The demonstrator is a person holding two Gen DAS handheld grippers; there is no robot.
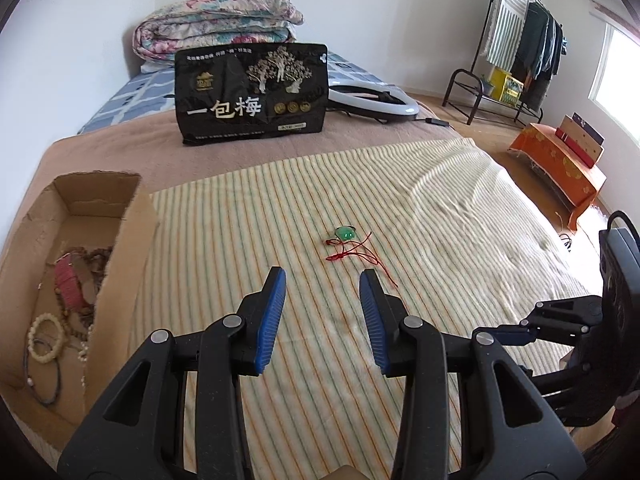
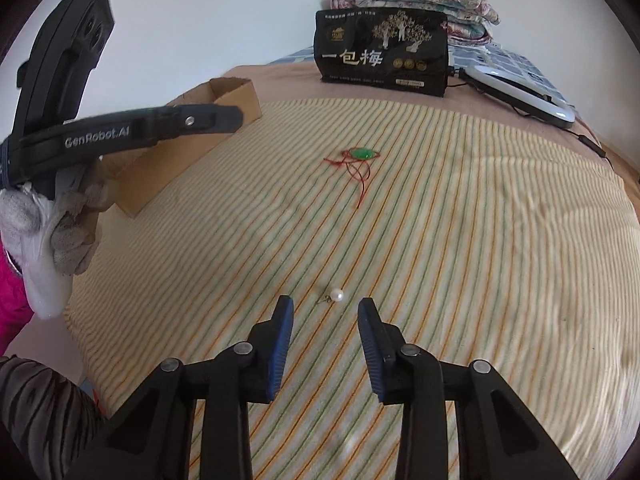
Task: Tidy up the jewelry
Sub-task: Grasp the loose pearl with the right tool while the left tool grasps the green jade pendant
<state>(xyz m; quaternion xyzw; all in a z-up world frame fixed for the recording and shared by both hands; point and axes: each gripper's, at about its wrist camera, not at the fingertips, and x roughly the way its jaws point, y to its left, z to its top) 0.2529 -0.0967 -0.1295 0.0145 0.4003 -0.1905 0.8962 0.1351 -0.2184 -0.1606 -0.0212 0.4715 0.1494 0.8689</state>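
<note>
A green pendant [image 1: 345, 233] on a tangled red cord lies on the striped cloth [image 1: 420, 208], a short way beyond my left gripper [image 1: 322, 280], which is open with nothing between its blue pads. The same green pendant [image 2: 363, 153] shows mid-cloth in the right wrist view. A small white pearl earring [image 2: 337, 295] lies just past the tips of my right gripper [image 2: 325, 307], which is open and empty; the pearl sits ahead of the gap, not touched. A cardboard box [image 1: 132, 216] at the left holds several bead bracelets and a pink item.
A black snack bag [image 1: 252, 94] stands at the back of the bed, folded quilts [image 1: 216, 26] behind it, a ring light [image 1: 372, 102] to its right. A gloved hand [image 2: 52, 220] holds the left gripper [image 2: 132, 128] beside the box [image 2: 192, 148]. A clothes rack [image 1: 516, 48] and orange-covered stand [image 1: 560, 164] are off the bed.
</note>
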